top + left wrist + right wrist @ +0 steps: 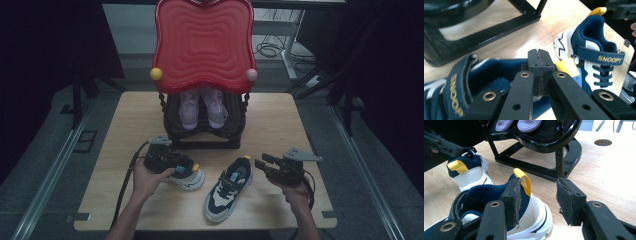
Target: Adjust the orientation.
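Left sneaker [474, 82] under closed left fingers [534, 62], apparently touching.

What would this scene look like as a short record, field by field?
Setting: wooden table with a black rack under a red tray
On rack: pair of pink shoes
On table: two navy and white Snoopy sneakers
Left gripper: jaws shut, over the left sneaker
Right gripper: jaws open at the heel of the right sneaker, not gripping
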Tool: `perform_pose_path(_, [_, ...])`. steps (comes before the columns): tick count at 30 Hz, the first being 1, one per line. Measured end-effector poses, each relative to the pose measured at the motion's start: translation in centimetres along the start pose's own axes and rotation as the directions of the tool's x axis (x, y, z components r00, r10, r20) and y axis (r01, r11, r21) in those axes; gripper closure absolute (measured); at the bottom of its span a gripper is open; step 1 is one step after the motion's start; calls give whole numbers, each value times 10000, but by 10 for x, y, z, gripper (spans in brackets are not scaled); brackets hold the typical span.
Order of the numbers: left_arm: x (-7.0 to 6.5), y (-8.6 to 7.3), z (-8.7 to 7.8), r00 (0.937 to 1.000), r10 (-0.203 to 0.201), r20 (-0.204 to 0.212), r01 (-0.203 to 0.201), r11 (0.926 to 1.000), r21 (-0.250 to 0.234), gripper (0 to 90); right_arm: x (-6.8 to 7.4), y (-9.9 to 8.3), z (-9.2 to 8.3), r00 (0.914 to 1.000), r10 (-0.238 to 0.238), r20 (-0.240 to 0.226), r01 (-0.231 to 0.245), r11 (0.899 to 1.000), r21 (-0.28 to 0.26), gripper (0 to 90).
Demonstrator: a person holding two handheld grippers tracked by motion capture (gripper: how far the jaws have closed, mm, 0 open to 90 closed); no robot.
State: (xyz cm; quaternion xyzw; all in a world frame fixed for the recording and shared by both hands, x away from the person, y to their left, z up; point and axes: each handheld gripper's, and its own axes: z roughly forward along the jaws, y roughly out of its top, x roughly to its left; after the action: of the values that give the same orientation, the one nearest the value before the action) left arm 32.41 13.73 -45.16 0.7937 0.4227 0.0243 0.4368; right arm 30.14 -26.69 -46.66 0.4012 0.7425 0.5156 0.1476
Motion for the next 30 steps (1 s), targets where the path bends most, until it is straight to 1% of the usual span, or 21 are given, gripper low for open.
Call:
perform_pose_path(2, [-1,4,4,10000,52,47,-52,10000,32,900,0,0,0,10000,13,-18,-13,10000,24,548])
perform_pose_path(3, [-1,6,6,10000,58,5,-58,10000,14,900,0,0,0,10000,21,-27,-21,10000,22,548])
perform_pose_path(6, [1,9,11,9999,-19,115,19,10000,10,900,0,0,0,10000,13,-36,-13,10000,17,547])
perform_pose_path(13, [3,16,23,9999,-91,107,89,9999,138,900,-1,0,0,10000,33,-20,-33,10000,-2,548])
perform_pose_path(15, [4,18,26,10000,-42,81,40,9998,173,900,0,0,0,10000,25,-22,-25,10000,-3,548])
perform_pose_path(18, [7,18,29,9999,-116,77,114,9998,189,900,-1,0,0,10000,3,5,-3,10000,-13,547])
perform_pose_path(21, [10,17,32,9999,-112,61,110,9993,366,900,-2,-1,0,10000,63,9,-63,10000,9,547])
perform_pose_path(26, [8,16,34,9998,8,189,-20,9981,616,900,-2,-1,0,10000,76,20,-76,10000,19,547])
perform_pose_path(30, [6,14,32,9996,82,262,-100,9976,691,900,-2,-1,0,10000,75,17,-75,10000,31,547])
